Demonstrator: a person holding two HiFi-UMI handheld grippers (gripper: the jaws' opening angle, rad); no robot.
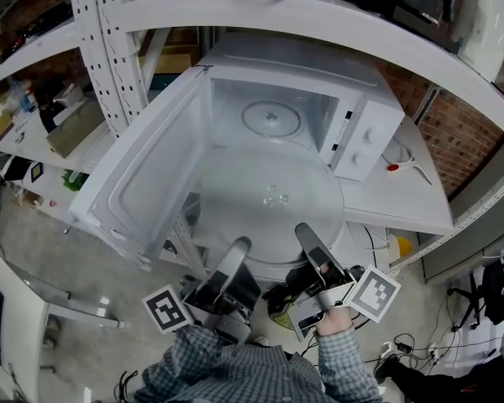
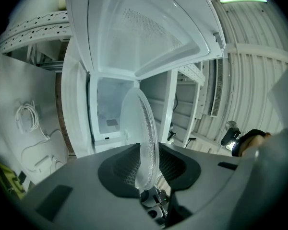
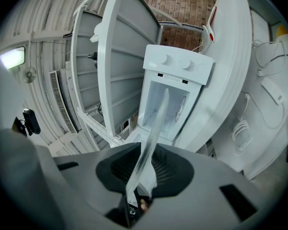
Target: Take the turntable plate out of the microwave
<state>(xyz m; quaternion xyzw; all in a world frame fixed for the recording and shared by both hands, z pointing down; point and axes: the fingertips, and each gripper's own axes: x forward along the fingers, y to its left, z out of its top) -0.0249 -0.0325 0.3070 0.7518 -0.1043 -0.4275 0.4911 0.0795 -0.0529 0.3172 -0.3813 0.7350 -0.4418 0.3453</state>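
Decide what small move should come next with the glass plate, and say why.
Probably draw the turntable plate straight back, held level, away from the microwave. The left gripper and the right gripper both clamp its near rim, the door stands open, and the plate's far edge seems to be close to the cavity mouth.

the clear turntable plate's (image 1: 269, 212) near rim is hidden under the left hand-held gripper (image 1: 238, 250) and the right hand-held gripper (image 1: 307, 235); the person's checked sleeves (image 1: 235, 372) are cut off at the head view's bottom edge.
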